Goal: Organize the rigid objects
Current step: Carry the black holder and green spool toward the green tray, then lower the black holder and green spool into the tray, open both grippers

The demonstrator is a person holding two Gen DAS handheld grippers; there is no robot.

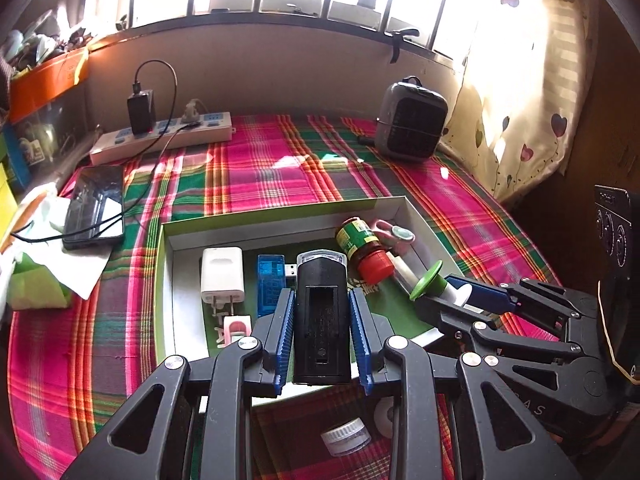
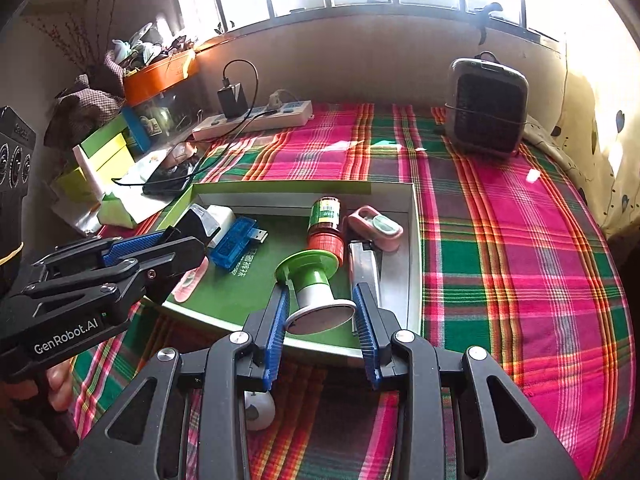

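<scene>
Two grippers over the box (image 1: 412, 210), both loaded. Left gripper (image 1: 322, 316): narrow gap, blue pads clamped on the sides of a black case (image 1: 320, 320), held above the box's near edge, clear cap pointing away. Right gripper (image 2: 322, 316): slightly wider gap, pads pinching the white flared end of a green-and-white spool (image 2: 316, 290), just above the green box floor. In the box: white charger (image 1: 222, 276), blue USB stick (image 1: 271, 280), red-capped bottle (image 1: 362, 246), pink gadget (image 2: 374, 226). Box sits on plaid cloth (image 1: 260, 172).
</scene>
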